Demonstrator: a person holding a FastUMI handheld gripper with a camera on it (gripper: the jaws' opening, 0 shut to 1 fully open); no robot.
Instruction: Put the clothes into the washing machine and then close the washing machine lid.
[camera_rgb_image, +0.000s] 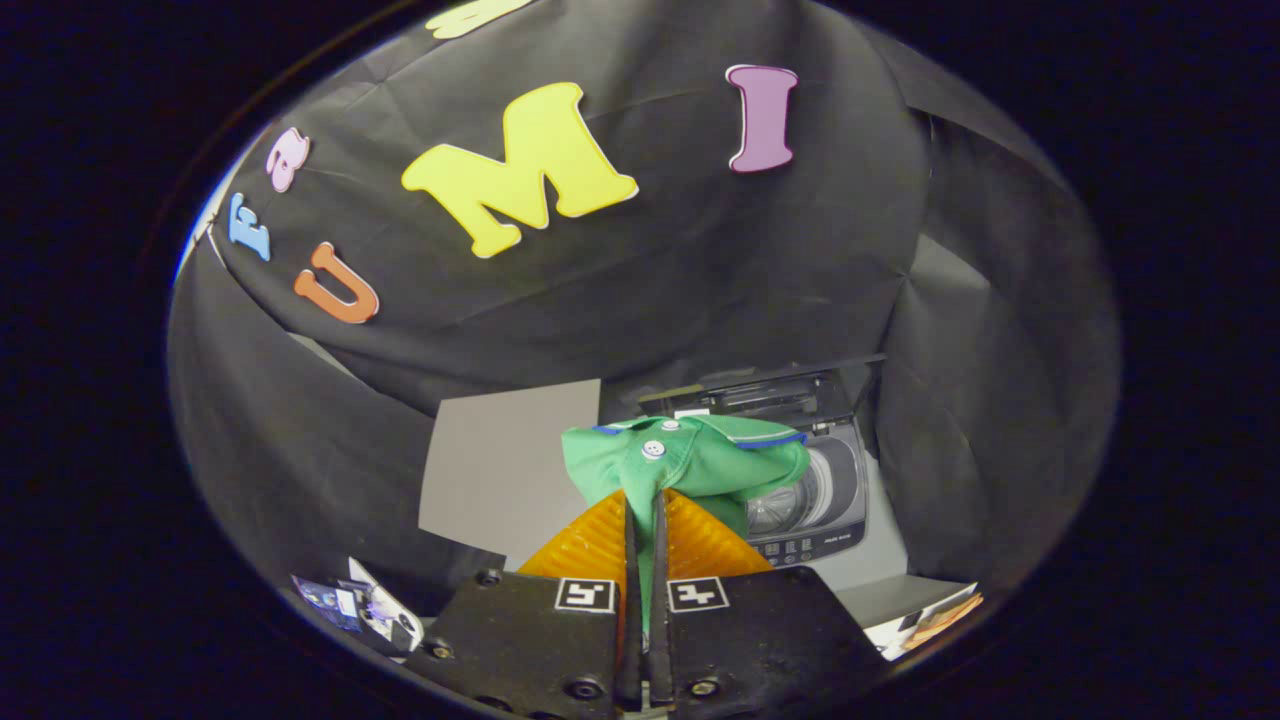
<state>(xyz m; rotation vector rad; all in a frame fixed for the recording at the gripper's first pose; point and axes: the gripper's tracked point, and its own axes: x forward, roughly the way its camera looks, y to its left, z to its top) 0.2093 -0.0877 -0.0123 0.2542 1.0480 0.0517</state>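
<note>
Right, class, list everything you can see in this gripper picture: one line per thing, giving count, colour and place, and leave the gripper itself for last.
green garment: one, green with a blue-edged collar and pale buttons, pinched between the fingers and bunched just ahead of them, in front of the washer.
washing machine: one, grey and dark, beyond the fingers, lid up, drum visible behind the garment.
grey panel: one, grey, beside the washing machine, against the black cloth wall.
printed papers: a few, mixed colours, low down beside the gripper body; more lie on the other side.
gripper: one, fingers shut on the green garment.
</note>
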